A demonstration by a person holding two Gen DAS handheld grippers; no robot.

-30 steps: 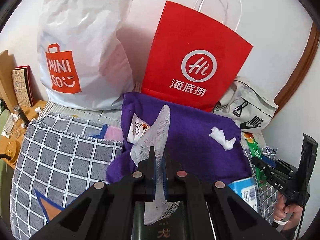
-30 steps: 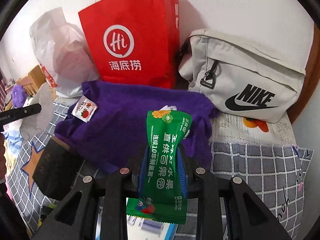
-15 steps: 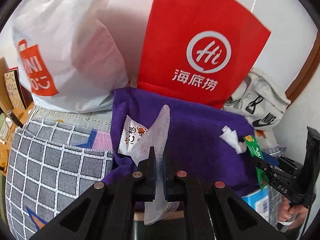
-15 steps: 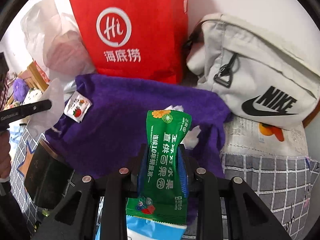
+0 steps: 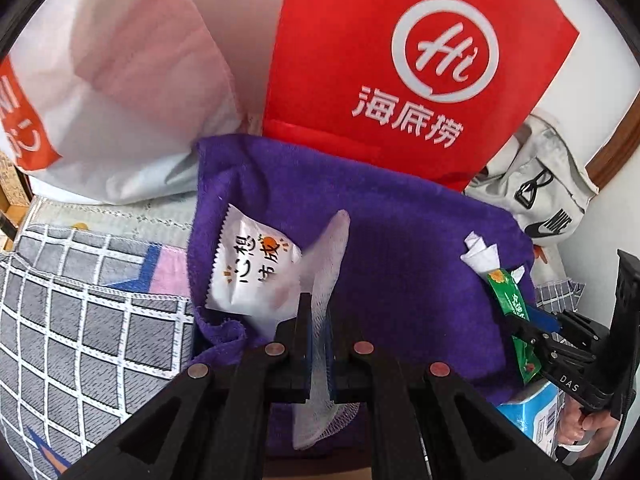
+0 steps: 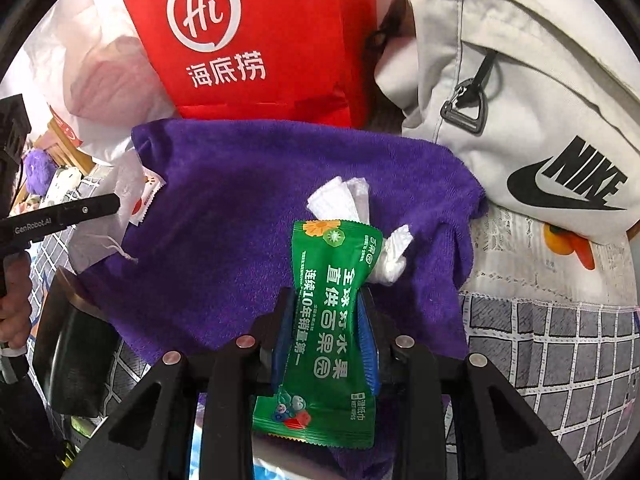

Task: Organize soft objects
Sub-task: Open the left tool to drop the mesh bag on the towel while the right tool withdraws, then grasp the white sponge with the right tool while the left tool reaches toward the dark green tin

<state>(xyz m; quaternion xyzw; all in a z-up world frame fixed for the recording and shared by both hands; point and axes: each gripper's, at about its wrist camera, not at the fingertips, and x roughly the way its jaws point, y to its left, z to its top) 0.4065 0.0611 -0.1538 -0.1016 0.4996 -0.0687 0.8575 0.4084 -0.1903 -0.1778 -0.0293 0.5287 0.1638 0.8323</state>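
A purple towel [image 5: 400, 248] lies spread in front of the bags, with a white snack packet [image 5: 252, 268] and a crumpled white tissue [image 5: 482, 254] on it. My left gripper [image 5: 318, 308] is shut on a strip of white mesh cloth [image 5: 332, 248], low over the towel's near edge beside the snack packet. My right gripper [image 6: 326, 304] is shut on a green wet-wipe packet [image 6: 332, 280], whose top end hangs just in front of the tissue [image 6: 344, 196] over the towel [image 6: 240, 200]. The left wrist view shows the right gripper [image 5: 528, 324] at the towel's right edge.
Behind the towel stand a red paper bag [image 5: 420, 60], a white plastic bag [image 5: 112, 92] and a pale Nike bag [image 6: 540, 120]. A grey checked blanket [image 5: 80, 340] covers the surface. A black box [image 6: 72, 352] and a blue-white pack [image 5: 528, 412] lie near the towel.
Both grippers have sunk and moved in toward the purple towel, which now fills more of each view. Each still holds its item.
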